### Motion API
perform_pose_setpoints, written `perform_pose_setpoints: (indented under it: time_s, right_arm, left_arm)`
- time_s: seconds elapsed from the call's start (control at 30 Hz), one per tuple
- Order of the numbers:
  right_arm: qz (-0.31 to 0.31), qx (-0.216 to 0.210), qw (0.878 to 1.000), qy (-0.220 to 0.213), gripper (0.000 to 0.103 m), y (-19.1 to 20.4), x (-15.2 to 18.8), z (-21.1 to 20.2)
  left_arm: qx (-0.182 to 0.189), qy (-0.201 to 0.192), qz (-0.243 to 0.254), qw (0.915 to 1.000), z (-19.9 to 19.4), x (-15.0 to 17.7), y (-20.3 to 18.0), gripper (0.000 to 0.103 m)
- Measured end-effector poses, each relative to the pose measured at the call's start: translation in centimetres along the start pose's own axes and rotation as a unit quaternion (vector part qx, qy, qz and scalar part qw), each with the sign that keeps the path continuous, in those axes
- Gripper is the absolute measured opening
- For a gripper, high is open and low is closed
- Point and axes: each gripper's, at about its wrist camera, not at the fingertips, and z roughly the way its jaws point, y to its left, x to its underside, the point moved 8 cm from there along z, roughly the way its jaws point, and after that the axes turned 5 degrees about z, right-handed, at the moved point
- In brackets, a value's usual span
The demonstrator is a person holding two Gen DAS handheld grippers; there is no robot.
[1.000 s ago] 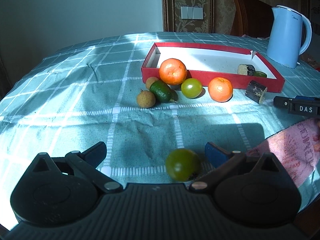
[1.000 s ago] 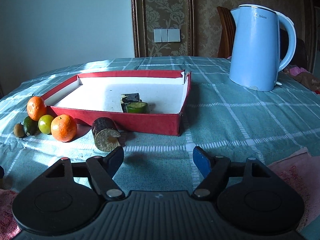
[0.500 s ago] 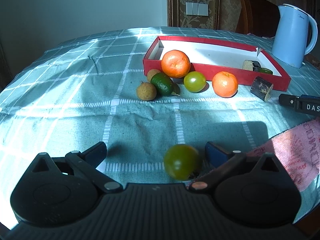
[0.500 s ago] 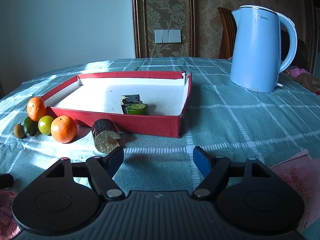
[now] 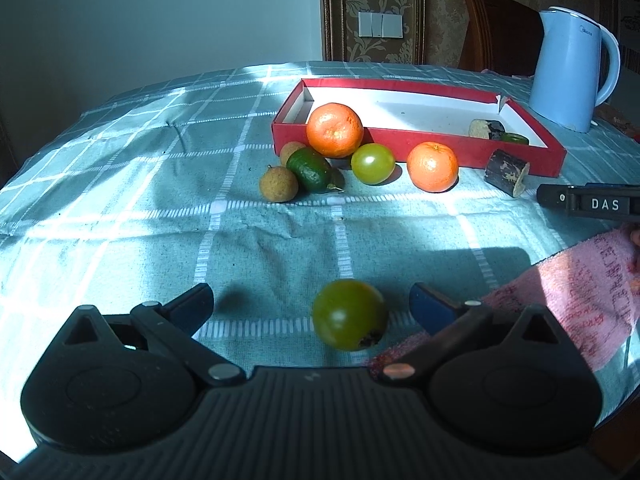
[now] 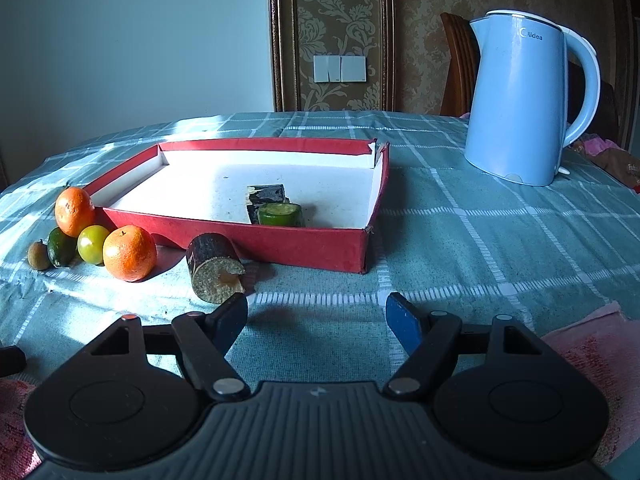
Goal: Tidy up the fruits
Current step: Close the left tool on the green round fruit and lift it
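A dark green tomato (image 5: 349,314) lies on the cloth between the jaws of my open left gripper (image 5: 310,302), nearer the right finger and touching neither. Further off, by the red box (image 5: 400,136), lie two oranges (image 5: 335,130) (image 5: 432,166), a pale green tomato (image 5: 373,163), a dark green fruit (image 5: 309,165) and two brown longans (image 5: 278,186). A dark cut stalk piece (image 6: 215,268) lies just ahead of my right gripper (image 6: 316,308), whose jaws are opening with nothing between them. Inside the box (image 6: 280,242) sit a dark piece (image 6: 267,196) and a green piece (image 6: 280,214).
A blue kettle (image 6: 520,100) stands at the back right, with a wooden chair behind it. A pink towel (image 5: 580,300) lies at the table's near right edge. My right gripper (image 5: 588,202) shows as a black bar at the right of the left wrist view.
In the left wrist view the dark green tomato sits a little further from the right finger than before. The right wrist view looks the same.
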Motion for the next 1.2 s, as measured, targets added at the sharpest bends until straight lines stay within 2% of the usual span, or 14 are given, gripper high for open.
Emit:
perform_pose_setpoints:
  time_s: [0.13, 0.2, 0.33, 0.4, 0.5, 0.6, 0.7, 0.93, 1.2]
  right_arm:
    - [0.0, 0.002, 1.0, 0.002, 0.08, 0.0, 0.0, 0.2]
    - [0.001, 0.001, 1.0, 0.002, 0.08, 0.0, 0.0, 0.2]
    - [-0.003, 0.004, 1.0, 0.005, 0.08, 0.1, 0.1, 0.2]
    - [-0.005, 0.006, 1.0, 0.006, 0.081, 0.1, 0.1, 0.2]
    - [-0.004, 0.006, 1.0, 0.007, 0.082, 0.1, 0.1, 0.3]
    - [-0.004, 0.007, 1.0, 0.007, 0.082, 0.1, 0.1, 0.3]
    - [-0.004, 0.007, 1.0, 0.009, 0.083, 0.0, 0.1, 0.4]
    - [-0.006, 0.01, 1.0, 0.012, 0.084, 0.1, 0.2, 0.4]
    - [-0.016, 0.02, 0.999, 0.02, 0.092, 0.3, 0.3, 0.7]
  left_arm:
    - [0.009, -0.004, 0.001, 0.9999, -0.1, 0.1, -0.2, 0.102]
    - [0.022, -0.004, -0.008, 0.9997, -0.1, 0.0, -0.1, 0.094]
    - [0.028, -0.009, -0.002, 0.9996, -0.4, -0.1, -0.5, 0.084]
    - [0.031, -0.014, 0.006, 0.9994, -0.7, -0.2, -0.8, 0.065]
    - [0.041, -0.015, 0.012, 0.999, -1.0, -0.3, -1.1, 0.047]
    - [0.04, -0.016, 0.015, 0.9989, -1.1, -0.3, -1.0, 0.037]
    - [0.043, -0.018, 0.016, 0.9988, -1.2, -0.3, -1.1, 0.032]
    - [0.048, -0.019, 0.011, 0.9986, -1.3, -0.4, -1.0, 0.031]
    - [0.048, -0.026, 0.006, 0.9985, -1.5, -1.1, -0.6, 0.031]
